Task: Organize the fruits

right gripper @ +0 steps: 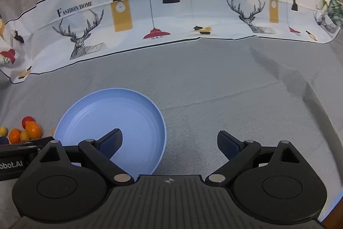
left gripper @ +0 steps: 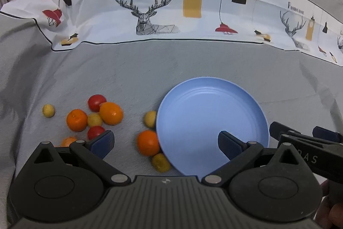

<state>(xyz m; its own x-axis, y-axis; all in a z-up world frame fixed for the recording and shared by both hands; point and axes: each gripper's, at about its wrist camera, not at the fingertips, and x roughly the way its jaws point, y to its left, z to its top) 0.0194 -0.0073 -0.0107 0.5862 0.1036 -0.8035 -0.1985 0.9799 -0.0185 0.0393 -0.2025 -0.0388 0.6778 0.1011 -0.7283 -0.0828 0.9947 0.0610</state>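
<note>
left hand-held gripper (left gripper: 166, 142): jaws apart, nothing gripped | right hand-held gripper (right gripper: 169, 143): jaws apart, nothing gripped | plate (left gripper: 246, 104) ahead of both, bare | fruits (left gripper: 103, 117) ahead-left of left one, maybe ten

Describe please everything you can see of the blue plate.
The blue plate is round and shallow, pale blue, with a raised rim and faint rings on its floor; it looks like smooth plastic. It lies flat on the grey cloth and holds no fruit. At its left edge an orange and a small yellow fruit lie against it or very near.
</note>
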